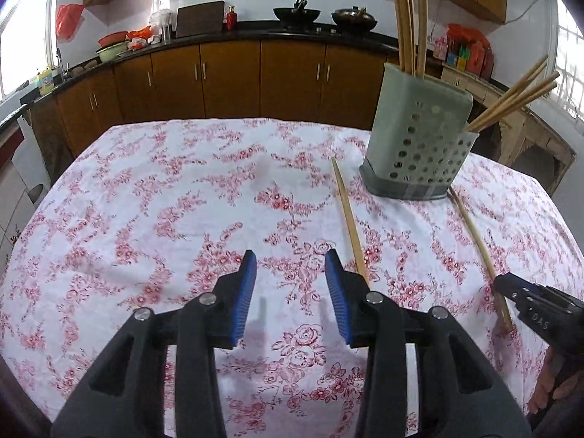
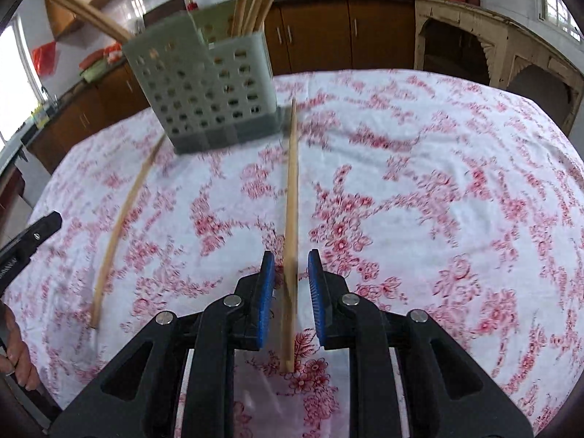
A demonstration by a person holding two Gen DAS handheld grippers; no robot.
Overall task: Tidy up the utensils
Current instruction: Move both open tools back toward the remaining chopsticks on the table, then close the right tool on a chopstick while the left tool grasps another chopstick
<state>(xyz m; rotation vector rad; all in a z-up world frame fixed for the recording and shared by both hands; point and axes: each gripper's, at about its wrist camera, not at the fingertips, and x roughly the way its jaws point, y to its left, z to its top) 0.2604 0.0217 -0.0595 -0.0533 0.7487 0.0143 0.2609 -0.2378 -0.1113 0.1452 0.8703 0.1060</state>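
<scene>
- The left gripper (image 1: 290, 261) hovers low over the flowered tablecloth (image 1: 146, 200); its blue pads (image 1: 246, 292) stand moderately apart with only cloth between them.
- Just to the right of that gripper lies one loose chopstick (image 1: 351, 226), its near end hidden behind the right-hand finger, its far end pointing towards the holder.
- The grey perforated utensil holder (image 1: 416, 146) stands upright on the far right part of the table, with several chopsticks (image 1: 408, 18) already standing or leaning in its compartments.
- The right gripper (image 2: 290, 261) is down at the second loose chopstick (image 2: 292, 197), which runs lengthwise through the gap between its fingers.
- Its jaws stand narrow, yet a sliver of space shows on either side of the stick, so the pads do not seem to press on it.
- That stick's far tip lies just beside the holder's base.
- From the left gripper's camera, the right tool's black tip sits at the near end of that stick.
</scene>
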